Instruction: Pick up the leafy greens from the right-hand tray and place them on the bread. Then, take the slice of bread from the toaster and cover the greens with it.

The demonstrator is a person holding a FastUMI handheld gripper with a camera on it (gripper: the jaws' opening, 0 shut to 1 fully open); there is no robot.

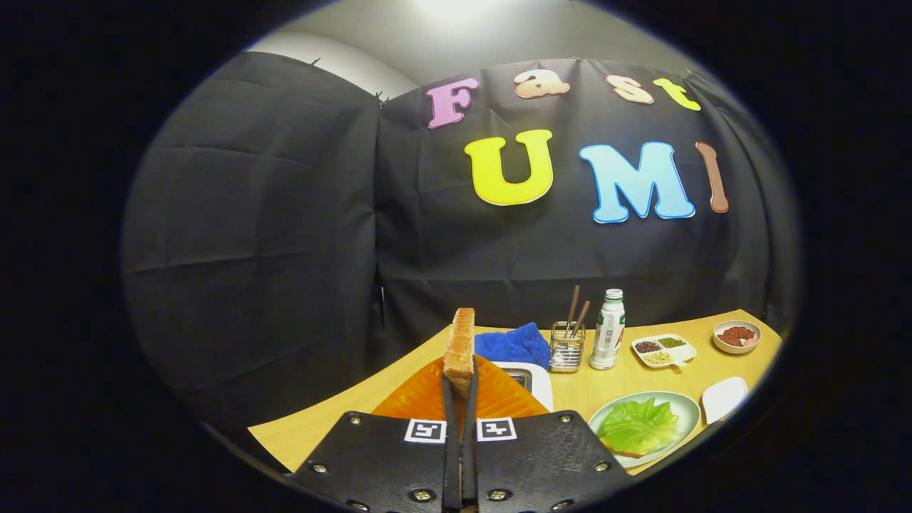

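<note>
While tongs (460, 388) clamp bread slice (461, 342); greens (639, 425) on plate (685, 406).

gripper (460, 388) raised above the table — both fingers (448, 427) pressed nearly together, pinching an upright bread slice (461, 342) edge-on between them.

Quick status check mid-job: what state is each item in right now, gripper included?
hand-held gripper: shut on the bread slice, fingers pressed on both faces.
bread slice: upright on edge, lifted above the table.
leafy greens: lying on the bread in the plate, not yet covered.
plate: on the table, holding the greens and bread.
toaster: just beyond the fingers, mostly hidden.
bottle: upright, cap on.
</note>
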